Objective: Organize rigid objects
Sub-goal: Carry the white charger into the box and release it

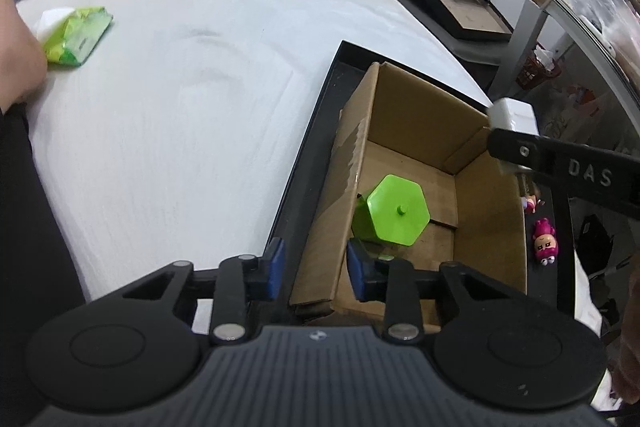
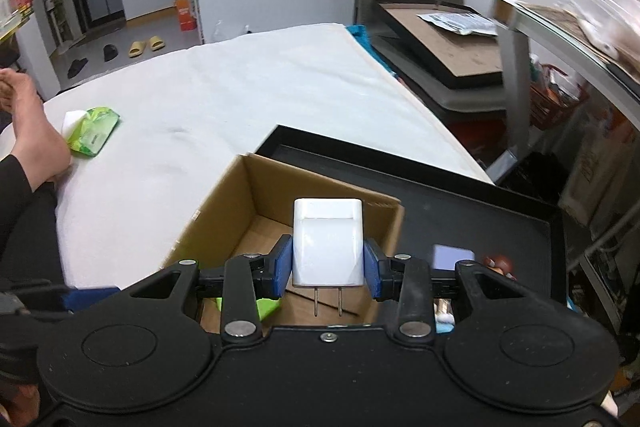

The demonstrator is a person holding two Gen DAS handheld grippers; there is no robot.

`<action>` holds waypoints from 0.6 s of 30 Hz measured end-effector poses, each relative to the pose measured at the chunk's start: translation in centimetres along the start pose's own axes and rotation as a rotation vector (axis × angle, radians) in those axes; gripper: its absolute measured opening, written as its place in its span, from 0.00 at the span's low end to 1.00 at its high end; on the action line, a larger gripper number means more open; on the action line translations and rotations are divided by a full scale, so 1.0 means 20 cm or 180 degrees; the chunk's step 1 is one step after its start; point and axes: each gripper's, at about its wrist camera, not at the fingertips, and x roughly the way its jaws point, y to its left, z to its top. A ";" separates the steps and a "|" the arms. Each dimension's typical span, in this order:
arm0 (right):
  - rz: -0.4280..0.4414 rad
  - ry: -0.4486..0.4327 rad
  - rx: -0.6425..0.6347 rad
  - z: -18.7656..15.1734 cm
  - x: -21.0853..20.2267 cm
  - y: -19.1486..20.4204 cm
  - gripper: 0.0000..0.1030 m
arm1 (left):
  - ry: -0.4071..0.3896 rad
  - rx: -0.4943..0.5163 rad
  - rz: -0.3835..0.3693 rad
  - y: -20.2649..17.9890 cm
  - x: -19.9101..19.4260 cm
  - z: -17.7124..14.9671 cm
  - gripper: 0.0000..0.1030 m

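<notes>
The only writing I can read is "DAS", raised on the black finger of my right gripper (image 2: 327, 265) where it crosses the left wrist view at three o'clock. The orange carton (image 2: 185, 12) on the far floor carries print too small to make out, and so does the green plastic wipes packet (image 1: 77, 36) lying at ten o'clock on the white bed sheet (image 1: 180, 107).

My right tongs are clamped narrow on a white plastic plug adapter (image 2: 327, 243), blue pads pressed to both of its sides, its two metal prongs pointing back toward the camera. It hangs over the open brown cardboard box (image 2: 224, 203), near the box's far right corner.

My left gripper (image 1: 316, 269) has its blue pads partly closed with nothing pinched; the box's left wall rises between them without touching either pad. Inside the box, at the near left, sits a lime-green hexagonal plastic piece (image 1: 394, 213), just ahead of the right pad.

The box stands in a shallow black tray (image 1: 320, 115) on the bed. On the tray floor at three o'clock of the box lies a small pink toy figure (image 1: 545, 241).

Beyond the bed are yellow slippers (image 2: 146, 46), a grey floor and white walls; a glass-topped metal shelf (image 2: 560, 31) stands at two o'clock.
</notes>
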 end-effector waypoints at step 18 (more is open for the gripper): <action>0.0286 -0.0074 -0.0058 0.09 0.11 0.21 0.48 | 0.0000 -0.0072 -0.0100 0.01 0.00 -0.03 0.13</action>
